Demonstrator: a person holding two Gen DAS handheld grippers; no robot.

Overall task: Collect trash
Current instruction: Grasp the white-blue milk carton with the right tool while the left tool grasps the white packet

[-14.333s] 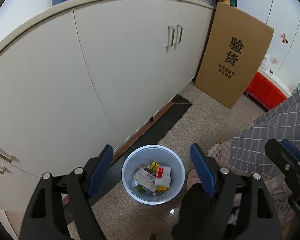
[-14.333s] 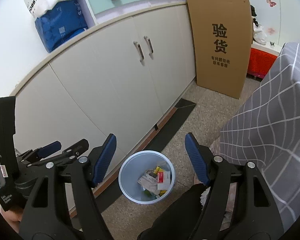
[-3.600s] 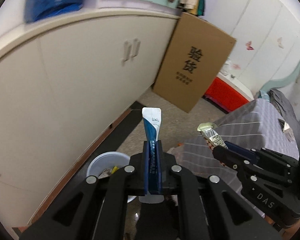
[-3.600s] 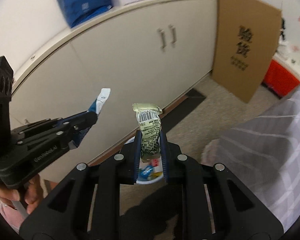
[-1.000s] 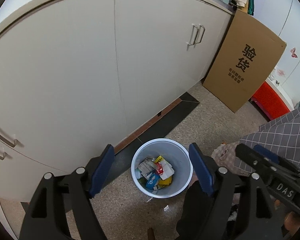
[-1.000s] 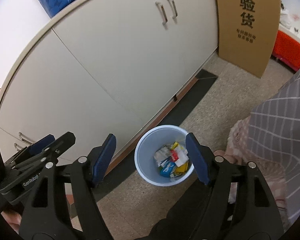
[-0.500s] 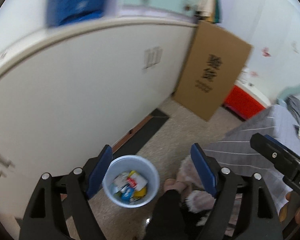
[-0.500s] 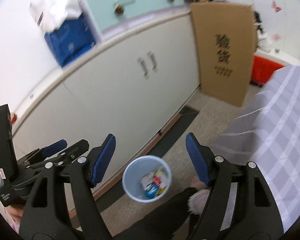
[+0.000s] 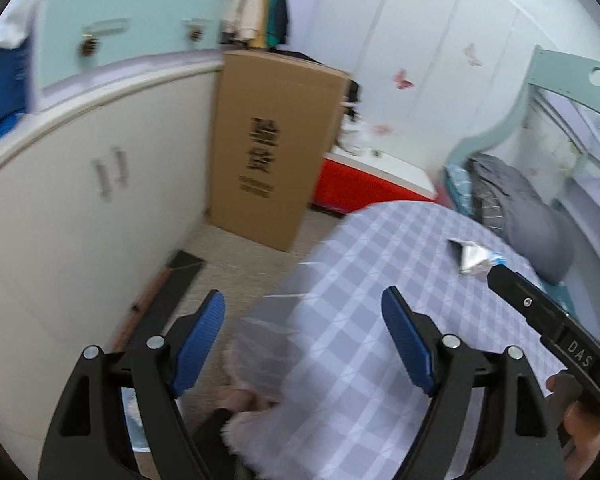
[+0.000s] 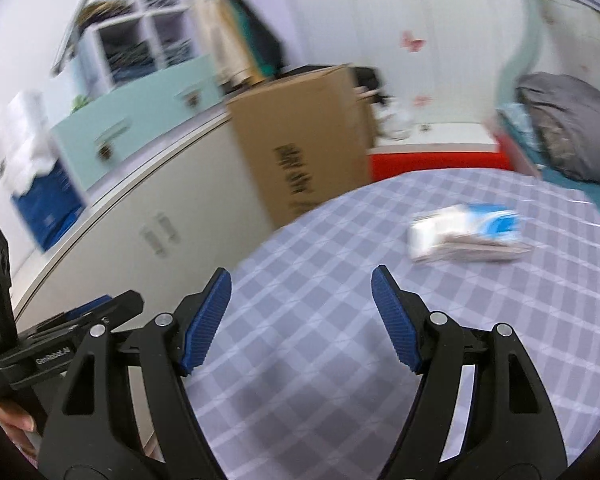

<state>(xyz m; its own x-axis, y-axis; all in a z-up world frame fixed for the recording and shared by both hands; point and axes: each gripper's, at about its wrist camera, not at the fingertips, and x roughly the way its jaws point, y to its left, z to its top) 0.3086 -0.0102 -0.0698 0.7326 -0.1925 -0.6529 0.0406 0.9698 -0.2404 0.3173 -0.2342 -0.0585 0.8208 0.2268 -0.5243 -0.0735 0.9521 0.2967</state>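
Note:
My left gripper is open and empty, pointing at the edge of a bed with a grey checked sheet. A crumpled silver and blue wrapper lies on the sheet, far right, just past the tip of my right gripper. My right gripper hangs open and empty over the sheet. A white and blue packet lies up and to the right of it, blurred. My left gripper shows at the lower left. The trash bin is out of sight.
A tall cardboard box leans against the white cabinets. A red box stands on the floor behind the bed. Grey bedding is piled at the bed's far end. A pink slipper lies on the floor by the bed.
Both views have swung up and to the right, from the blue bin on the floor to the bed. The bin has left the views. Both grippers stay open and empty.

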